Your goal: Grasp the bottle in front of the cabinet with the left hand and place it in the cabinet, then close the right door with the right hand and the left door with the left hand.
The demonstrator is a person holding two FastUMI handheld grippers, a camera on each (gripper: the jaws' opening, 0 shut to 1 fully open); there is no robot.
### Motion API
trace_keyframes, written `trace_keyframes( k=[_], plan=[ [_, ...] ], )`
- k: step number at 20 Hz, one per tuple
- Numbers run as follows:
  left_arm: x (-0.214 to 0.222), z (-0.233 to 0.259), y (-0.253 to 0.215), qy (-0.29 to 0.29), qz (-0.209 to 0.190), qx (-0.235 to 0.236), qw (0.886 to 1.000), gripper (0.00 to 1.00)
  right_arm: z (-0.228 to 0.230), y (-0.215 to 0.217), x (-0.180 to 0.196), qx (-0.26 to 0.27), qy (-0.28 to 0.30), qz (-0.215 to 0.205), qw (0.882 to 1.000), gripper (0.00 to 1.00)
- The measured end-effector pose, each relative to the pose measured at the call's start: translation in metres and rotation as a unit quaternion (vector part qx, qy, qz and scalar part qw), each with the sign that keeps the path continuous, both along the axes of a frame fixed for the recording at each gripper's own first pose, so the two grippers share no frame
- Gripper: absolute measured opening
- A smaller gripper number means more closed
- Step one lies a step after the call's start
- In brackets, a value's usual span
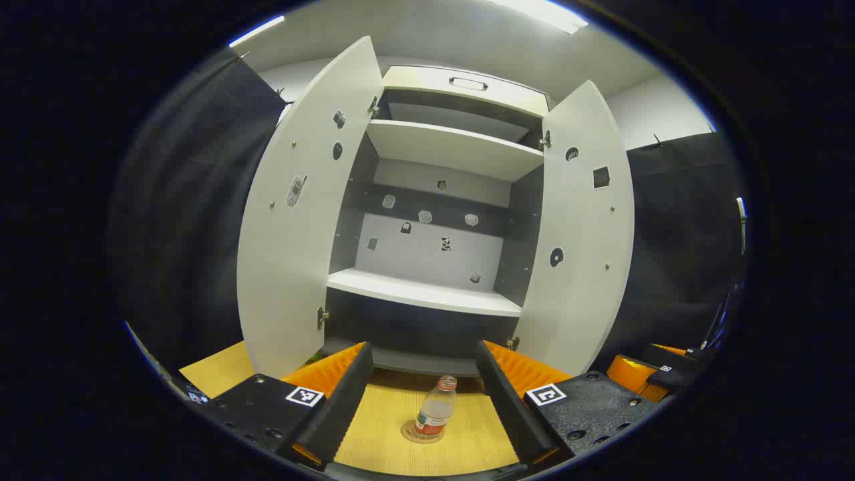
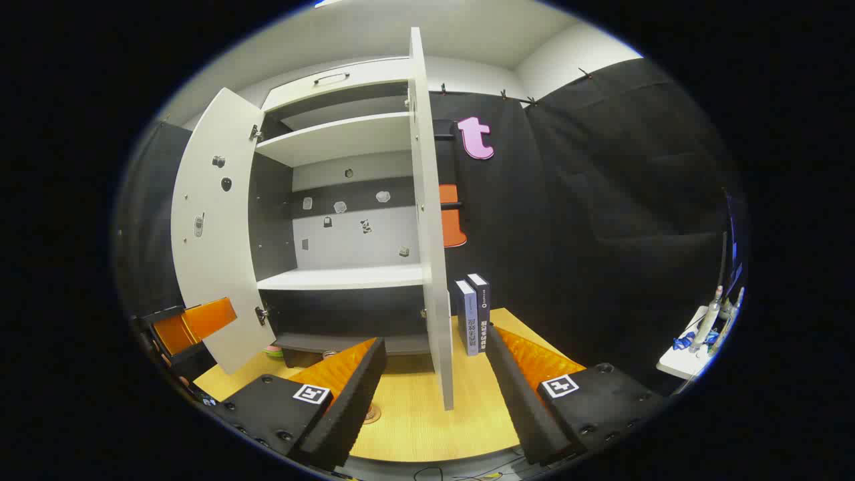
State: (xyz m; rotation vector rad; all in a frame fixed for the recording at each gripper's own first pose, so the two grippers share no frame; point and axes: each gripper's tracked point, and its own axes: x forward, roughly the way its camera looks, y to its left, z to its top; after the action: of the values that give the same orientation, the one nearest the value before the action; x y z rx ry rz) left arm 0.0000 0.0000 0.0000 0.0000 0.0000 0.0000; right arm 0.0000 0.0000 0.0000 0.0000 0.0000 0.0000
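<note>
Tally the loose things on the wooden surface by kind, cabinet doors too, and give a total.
Bottle: 1
Coaster under the bottle: 1
Upright books beside the right door: 2
Open cabinet doors: 2, left door and right door
Total: 6

White cabinet [image 1: 427,147], dark inside; clear bottle [image 1: 436,412], red cap.

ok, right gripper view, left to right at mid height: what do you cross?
Left cabinet door → open cabinet interior, shelf → right cabinet door, seen edge-on → two upright books → black cloth wall.
</note>
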Motion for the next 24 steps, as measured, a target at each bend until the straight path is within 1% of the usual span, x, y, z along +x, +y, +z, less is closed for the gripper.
trace_keyframes(
  k=[1, 2, 4, 6, 12, 18, 24],
  plan=[
    [-0.001, 0.0, -0.001, 0.002, -0.001, 0.001, 1.0, 0.95, 0.001, 0.0, 0.0, -0.001, 0.0, 0.0, 1.0, 0.99],
    [-0.001, 0.0, -0.001, 0.003, -0.001, 0.002, 1.0, 0.95, 0.002, -0.002, 0.0, -0.001, 0.0, 0.0, 1.0, 0.99],
    [-0.002, 0.001, -0.003, 0.003, -0.002, 0.005, 1.0, 0.93, 0.0, -0.005, -0.001, -0.003, 0.006, 0.0, 1.0, 0.99],
    [-0.003, -0.001, -0.006, 0.007, -0.003, 0.005, 1.0, 0.95, 0.001, -0.006, -0.001, -0.004, 0.007, 0.002, 1.0, 0.99],
    [-0.005, -0.009, -0.008, 0.017, 0.001, 0.004, 1.0, 0.95, 0.002, -0.008, -0.004, -0.007, 0.006, 0.005, 1.0, 0.99],
    [-0.012, -0.011, -0.007, 0.019, 0.005, 0.015, 1.0, 0.95, 0.001, -0.01, -0.007, -0.01, 0.012, 0.004, 1.0, 0.99],
    [-0.011, -0.024, -0.007, 0.034, 0.007, 0.008, 0.999, 0.95, -0.001, -0.013, -0.011, -0.015, 0.014, 0.001, 1.0, 0.99]
  ],
)
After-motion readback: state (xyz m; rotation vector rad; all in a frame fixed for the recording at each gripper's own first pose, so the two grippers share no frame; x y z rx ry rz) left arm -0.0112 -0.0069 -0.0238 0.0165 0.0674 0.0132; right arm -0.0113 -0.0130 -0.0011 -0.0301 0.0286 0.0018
